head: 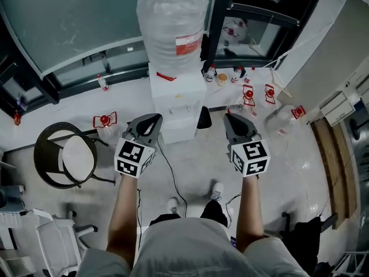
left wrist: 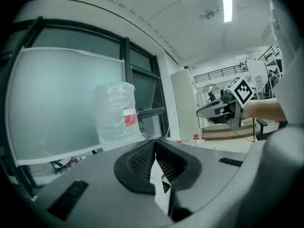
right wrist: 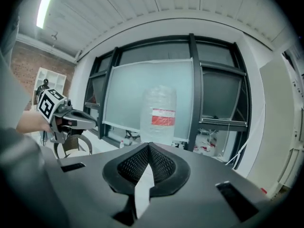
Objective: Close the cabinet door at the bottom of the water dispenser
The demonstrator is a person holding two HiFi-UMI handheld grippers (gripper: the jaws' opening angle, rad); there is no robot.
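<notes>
1. Shoes (head: 216, 190) of yours stand on the pale floor (head: 196, 160) low in the head view, and a dark cable (head: 170, 175) runs across the floor between your forearms.
2. Your left gripper (head: 154, 118) is pressed together. Its own view shows the two ribbed pads meeting along one line with nothing between them.
3. Your right gripper (head: 228, 116) is pressed together too, and it is just as empty in its own view.
4. You hold both grippers pointing forward, close to level, side by side but well apart. Each one shows in the other's view.
5. The water dispenser (head: 176, 105) stands on the floor ahead of you, between the two grippers in the head view and near the window wall. Neither gripper touches it.
6. The cabinet door belongs low on the dispenser's front. From this steep angle you see only a foreshortened white face there, so you cannot tell whether the door is shut or ajar.
7. A plastic-wrapped bottle (head: 173, 22) with a red label sits on top of the dispenser.
8. A round-seated chair (head: 63, 154) stands to the left. Small red-marked bottles (head: 249, 94) lie on the floor to the right. A frosted window (head: 75, 22) fills the wall behind.
</notes>
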